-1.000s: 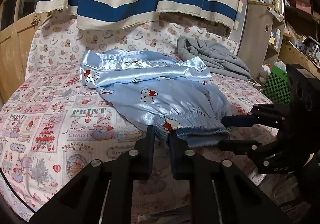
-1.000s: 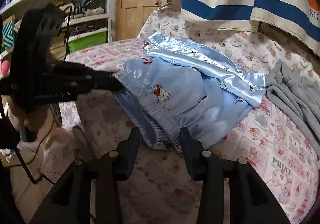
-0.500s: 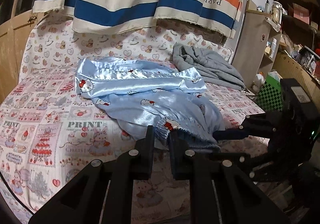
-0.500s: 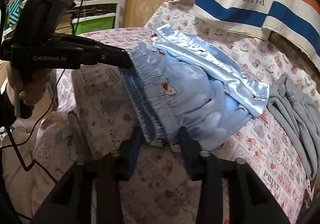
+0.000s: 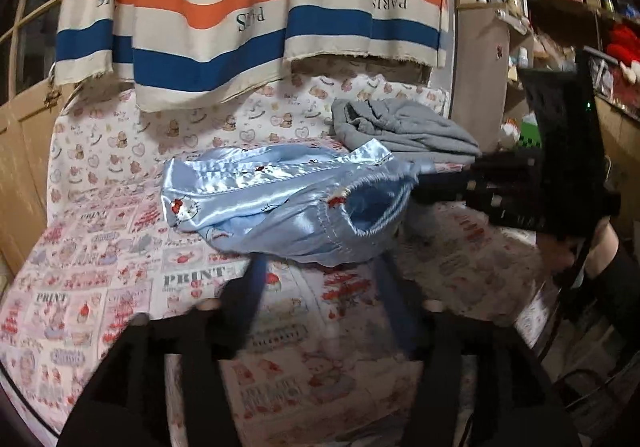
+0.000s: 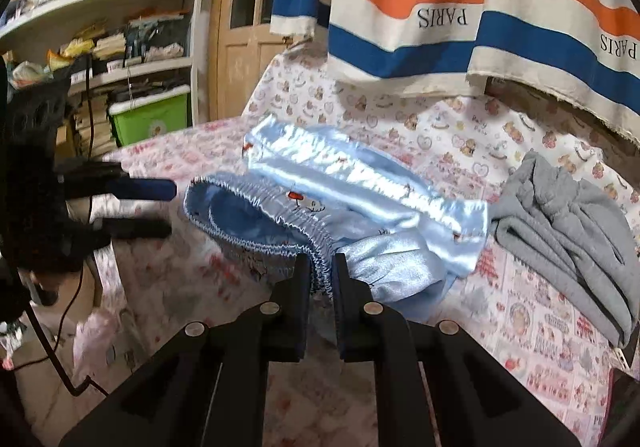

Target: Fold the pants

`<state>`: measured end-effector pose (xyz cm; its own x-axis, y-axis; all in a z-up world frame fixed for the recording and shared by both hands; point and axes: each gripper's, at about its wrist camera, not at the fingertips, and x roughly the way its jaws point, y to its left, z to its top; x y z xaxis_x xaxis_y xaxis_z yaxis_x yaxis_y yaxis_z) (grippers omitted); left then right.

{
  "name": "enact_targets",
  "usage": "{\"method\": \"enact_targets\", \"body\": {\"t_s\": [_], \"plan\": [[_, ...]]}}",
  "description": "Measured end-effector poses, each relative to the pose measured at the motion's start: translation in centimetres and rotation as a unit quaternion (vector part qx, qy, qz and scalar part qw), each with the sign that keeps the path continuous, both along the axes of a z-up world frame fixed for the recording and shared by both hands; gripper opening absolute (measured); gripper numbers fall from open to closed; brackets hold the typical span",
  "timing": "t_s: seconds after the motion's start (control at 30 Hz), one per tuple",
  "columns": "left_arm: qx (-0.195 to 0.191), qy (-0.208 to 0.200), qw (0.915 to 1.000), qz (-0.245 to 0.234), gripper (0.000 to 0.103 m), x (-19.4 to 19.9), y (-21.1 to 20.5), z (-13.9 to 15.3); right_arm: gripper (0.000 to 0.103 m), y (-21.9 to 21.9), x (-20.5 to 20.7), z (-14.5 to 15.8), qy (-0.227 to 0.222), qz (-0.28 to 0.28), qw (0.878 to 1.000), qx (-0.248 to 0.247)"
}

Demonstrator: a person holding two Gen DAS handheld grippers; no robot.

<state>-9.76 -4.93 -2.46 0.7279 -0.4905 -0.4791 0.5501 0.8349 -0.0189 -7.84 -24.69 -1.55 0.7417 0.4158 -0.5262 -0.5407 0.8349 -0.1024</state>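
The light blue satin pants (image 5: 288, 199) with cartoon cat prints lie bunched on the patterned bed sheet (image 5: 120, 287). My right gripper (image 6: 322, 267) is shut on the elastic waistband (image 6: 320, 247) and holds it up, so the waist hangs open. It shows in the left wrist view (image 5: 420, 183) at the right end of the waistband. My left gripper (image 5: 320, 275) is open and empty, just in front of the pants. It also shows in the right wrist view (image 6: 168, 207), a little left of the waistband and apart from it.
A grey garment (image 5: 400, 127) lies folded at the back right of the bed. A striped cloth (image 5: 248, 15) hangs over the back. Shelves (image 6: 100, 47) and a green bin (image 6: 152, 115) stand on one side, a cabinet (image 5: 480, 67) on the other.
My left gripper has opened and let go of the waistband, pulling back from it. My right gripper has shut on the waistband and carried it up and back over the pants.
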Motion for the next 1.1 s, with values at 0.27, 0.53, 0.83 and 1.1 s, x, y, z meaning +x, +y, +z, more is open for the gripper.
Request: {"method": "enact_targets", "body": {"t_s": [0.27,0.53,0.83,1.1], "plan": [[0.123,-0.038,0.9908,-0.044,0.064,3.3,-3.7,0.7,0.003,-0.7,0.5,3.1,-0.023,0.033,0.999,0.029],[0.15,-0.014,0.9863,-0.066,0.026,4.7,-4.7,-0.6,0.003,-1.2,0.0,2.1,-0.013,0.047,0.999,0.003],[0.119,-0.004,0.9906,-0.067,0.023,4.7,-4.0,0.0,0.07,-0.9,-1.1,-0.4,-0.016,0.074,0.997,-0.033],[0.085,0.014,0.9945,-0.06,0.023,5.3,-3.2,0.4,0.07,1.4,-0.9,-3.0,-0.008,0.079,0.989,-0.122]]}}
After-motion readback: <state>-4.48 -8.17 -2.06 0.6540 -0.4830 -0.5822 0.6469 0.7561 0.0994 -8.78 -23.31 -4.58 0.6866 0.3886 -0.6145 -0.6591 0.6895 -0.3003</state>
